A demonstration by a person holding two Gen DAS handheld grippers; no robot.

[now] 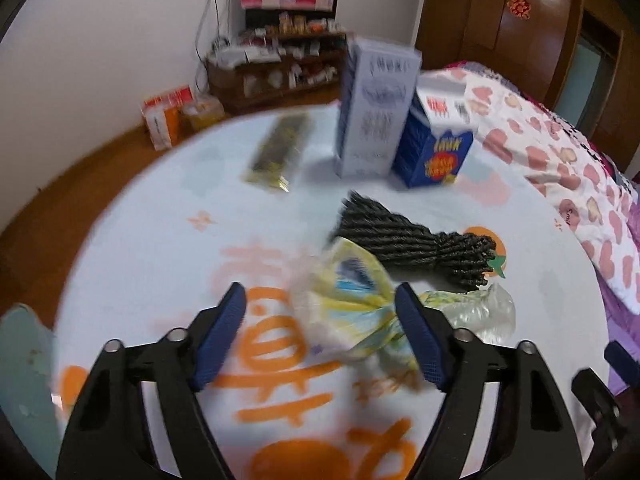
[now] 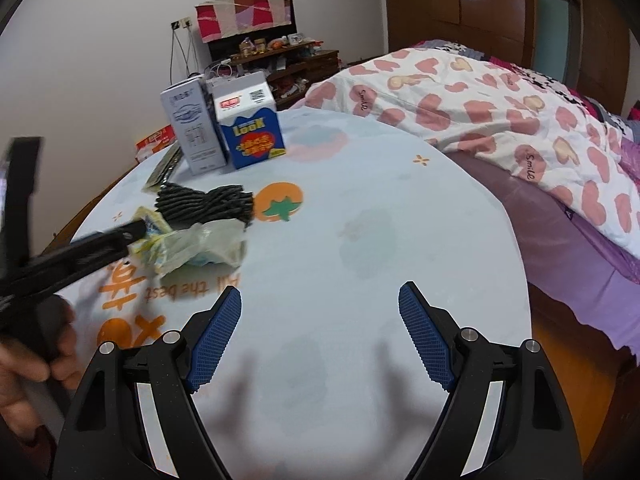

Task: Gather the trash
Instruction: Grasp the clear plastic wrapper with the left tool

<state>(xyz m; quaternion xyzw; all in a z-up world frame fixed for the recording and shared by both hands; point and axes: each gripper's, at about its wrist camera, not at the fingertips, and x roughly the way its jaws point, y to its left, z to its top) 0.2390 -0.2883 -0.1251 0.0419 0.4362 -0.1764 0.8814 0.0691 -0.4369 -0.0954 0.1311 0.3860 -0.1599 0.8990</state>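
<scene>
A crumpled yellow and clear plastic wrapper point(image 1: 352, 312) lies on the round table with the pale printed cloth point(image 1: 160, 216). My left gripper point(image 1: 320, 300) is open, its blue pads on either side of the wrapper's near part, low over the cloth. In the right wrist view the wrapper point(image 2: 200, 246) lies at the left with the left gripper's fingers point(image 2: 100, 244) reaching into it. My right gripper point(image 2: 320, 300) is open and empty over bare cloth point(image 2: 360, 220), well to the right of the wrapper.
A bundle of dark rope point(image 1: 416, 240) lies just behind the wrapper. A tall white box point(image 1: 376, 112), a blue carton point(image 1: 436, 152) and a flat dark packet point(image 1: 280, 148) stand or lie further back. A bed with a heart-print quilt point(image 2: 500, 116) borders the table on the right.
</scene>
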